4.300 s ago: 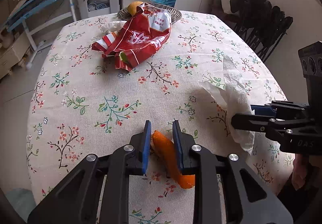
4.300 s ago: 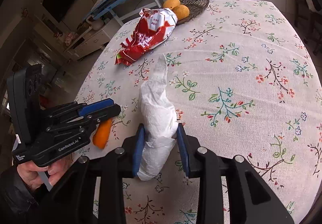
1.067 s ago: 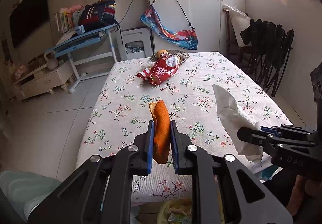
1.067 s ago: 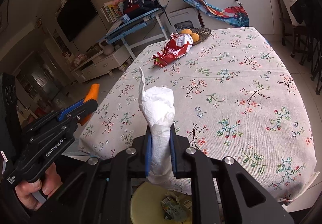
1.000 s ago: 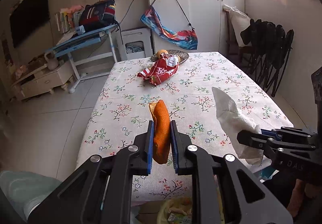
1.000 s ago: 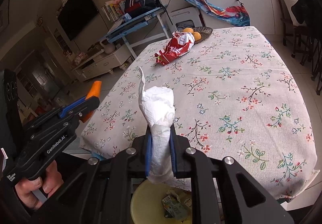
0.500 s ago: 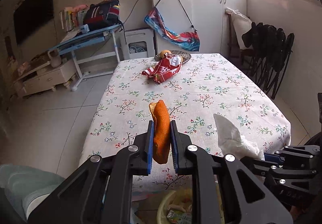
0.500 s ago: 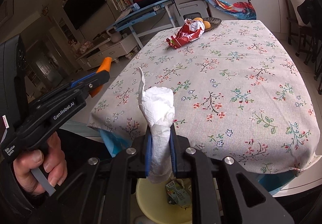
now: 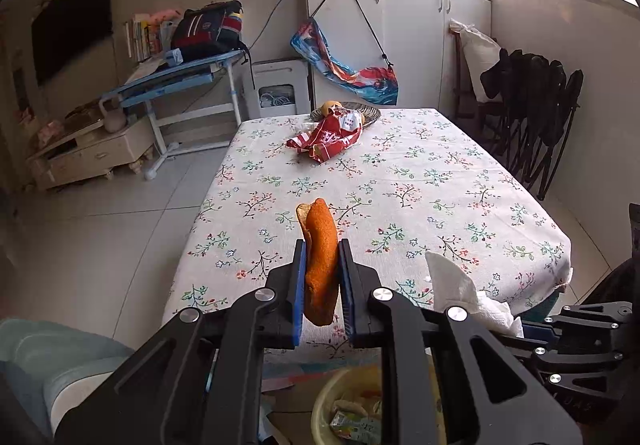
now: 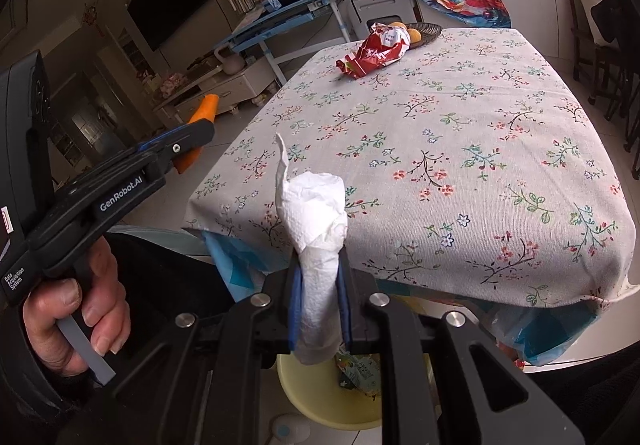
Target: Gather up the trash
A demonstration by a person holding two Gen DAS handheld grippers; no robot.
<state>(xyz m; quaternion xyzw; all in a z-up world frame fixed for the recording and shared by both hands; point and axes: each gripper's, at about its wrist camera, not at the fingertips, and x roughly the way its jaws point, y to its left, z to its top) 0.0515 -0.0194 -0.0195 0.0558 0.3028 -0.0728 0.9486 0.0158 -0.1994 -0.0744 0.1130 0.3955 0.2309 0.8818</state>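
My left gripper [image 9: 322, 281] is shut on an orange peel [image 9: 320, 249] and holds it in the air off the near end of the table. My right gripper [image 10: 319, 287] is shut on a crumpled white paper towel [image 10: 314, 213], also off the near edge; the towel shows in the left wrist view [image 9: 460, 289] too. A yellow trash bin [image 10: 316, 397] with wrappers inside stands on the floor directly below both grippers, also seen in the left wrist view [image 9: 326, 401]. A red snack bag [image 9: 330, 137] lies at the table's far end.
The table wears a floral tablecloth [image 9: 420, 181]. A woven basket with oranges [image 9: 372, 113] stands behind the red bag. Black folding chairs [image 9: 536, 125] line the right wall. A blue desk [image 9: 184, 77] and a low cabinet [image 9: 88, 153] stand at the left.
Both grippers have pulled back from the table and lowered over the yellow bin, still holding the peel and the paper towel. More of the bin shows below them.
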